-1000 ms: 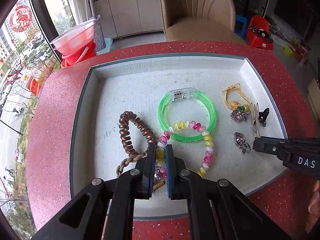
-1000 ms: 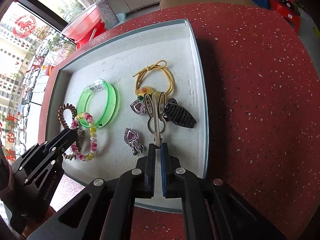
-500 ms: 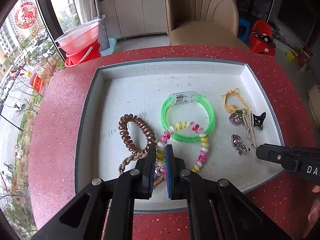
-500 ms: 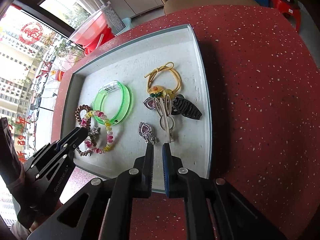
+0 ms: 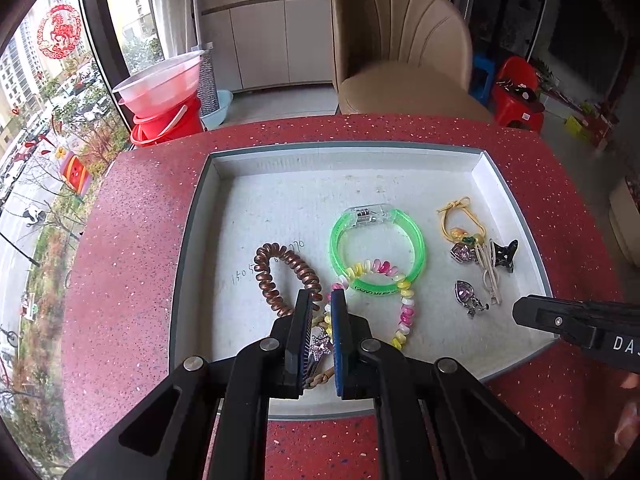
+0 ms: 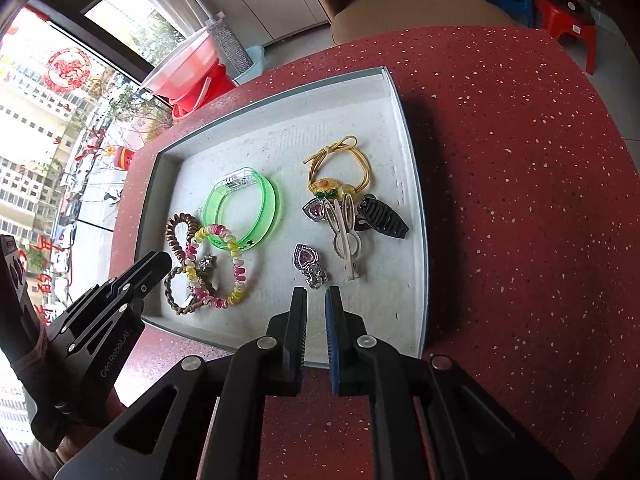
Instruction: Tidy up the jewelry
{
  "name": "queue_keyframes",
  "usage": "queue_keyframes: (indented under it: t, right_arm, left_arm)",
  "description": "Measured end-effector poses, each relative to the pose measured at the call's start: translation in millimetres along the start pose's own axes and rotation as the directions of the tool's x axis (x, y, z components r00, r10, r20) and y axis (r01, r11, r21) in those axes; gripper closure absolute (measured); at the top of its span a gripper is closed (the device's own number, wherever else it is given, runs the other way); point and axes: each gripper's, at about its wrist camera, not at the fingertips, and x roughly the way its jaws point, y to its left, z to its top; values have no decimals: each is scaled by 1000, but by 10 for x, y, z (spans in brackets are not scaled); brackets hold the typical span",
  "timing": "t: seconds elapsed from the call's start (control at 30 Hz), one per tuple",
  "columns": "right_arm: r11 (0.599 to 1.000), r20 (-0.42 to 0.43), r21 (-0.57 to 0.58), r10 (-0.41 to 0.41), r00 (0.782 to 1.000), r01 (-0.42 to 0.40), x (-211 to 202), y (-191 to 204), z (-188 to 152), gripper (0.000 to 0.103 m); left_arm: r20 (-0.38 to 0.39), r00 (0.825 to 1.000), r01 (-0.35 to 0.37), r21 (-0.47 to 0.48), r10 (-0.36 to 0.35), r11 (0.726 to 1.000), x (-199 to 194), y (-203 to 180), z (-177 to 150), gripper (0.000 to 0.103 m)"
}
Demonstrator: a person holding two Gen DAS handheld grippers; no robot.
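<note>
Both wrist fisheyes look steeply down along their own black fingers, from close above the near edge of the white tray (image 5: 508, 200) on the red speckled table (image 6: 520, 160), left view facing the tray's left-centre, right view angled from its right side, sharing the whole tray interior.

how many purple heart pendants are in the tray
2. One heart pendant lies beside the yellow hair tie's charm; the other heart pendant lies alone nearer the right gripper. None seem hidden.
</note>
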Motion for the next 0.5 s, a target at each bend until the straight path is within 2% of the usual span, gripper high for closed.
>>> queue_keyframes:
  t: [0.07,0.1,0.13,0.17,0.4,0.43,0.47,0.5]
  right_arm:
    - [1000,3,-2,1,1000,-1,-16,31,-10,93]
    - [1000,5,-5,2,1000,-2,-22,50,-13,93]
    - [1000,9,-8,-2,1000,2,-28,74,-16,93]
    - [1000,16,-13,-8,1000,8,-42,97,-21,93]
    - [997,64,-53,-45,997,48,-142,236,-100,91]
    - [996,76,-60,-54,996,59,-164,261,-122,85]
    - [995,91,-68,-62,994,69,-190,287,-147,73]
    - [994,108,-73,-70,992,78,-221,308,-173,66]
  left_arm:
    - [1,1000,3,-4,-3,1000,-24,36,6,73]
    - [2,1000,2,-5,-2,1000,-36,51,11,36]
    - [1,1000,-5,-10,5,1000,-49,69,9,7]
    - [12,1000,-19,-20,20,1000,-77,94,2,0]
    - [41,999,-26,-49,28,998,-259,239,-34,0]
    - [42,998,-39,-54,41,998,-286,262,-46,0]
    - [41,998,-55,-56,57,997,-312,276,-61,0]
    - [41,996,-72,-57,74,996,-338,292,-79,0]
